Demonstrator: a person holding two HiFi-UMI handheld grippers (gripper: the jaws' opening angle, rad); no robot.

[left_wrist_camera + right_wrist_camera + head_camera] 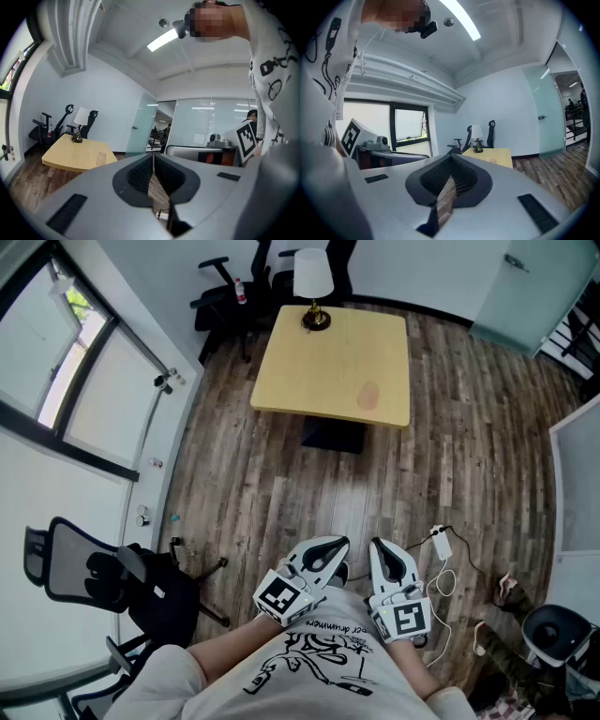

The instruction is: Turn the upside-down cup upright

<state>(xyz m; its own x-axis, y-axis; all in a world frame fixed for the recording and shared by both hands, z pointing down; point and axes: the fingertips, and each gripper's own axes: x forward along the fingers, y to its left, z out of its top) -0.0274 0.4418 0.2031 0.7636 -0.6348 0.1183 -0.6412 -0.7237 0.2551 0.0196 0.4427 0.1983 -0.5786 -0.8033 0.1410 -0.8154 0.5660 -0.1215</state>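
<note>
A translucent pinkish cup (367,396) stands upside down on the yellow table (319,371), far ahead of me across the wood floor. In the left gripper view the cup (101,158) shows small on the table (65,157). The right gripper view also has the cup (492,160), tiny on the table (499,154). I hold both grippers close to my body, pointing roughly level toward the table. My left gripper (336,543) (153,155) is shut with nothing in it. My right gripper (379,544) (451,157) is shut and empty too.
A lamp with a white shade (313,282) stands at the table's far edge, with black office chairs (225,292) behind it. Another black chair (94,573) sits at my left by the window wall. A white charger and cable (441,545) lie on the floor at my right.
</note>
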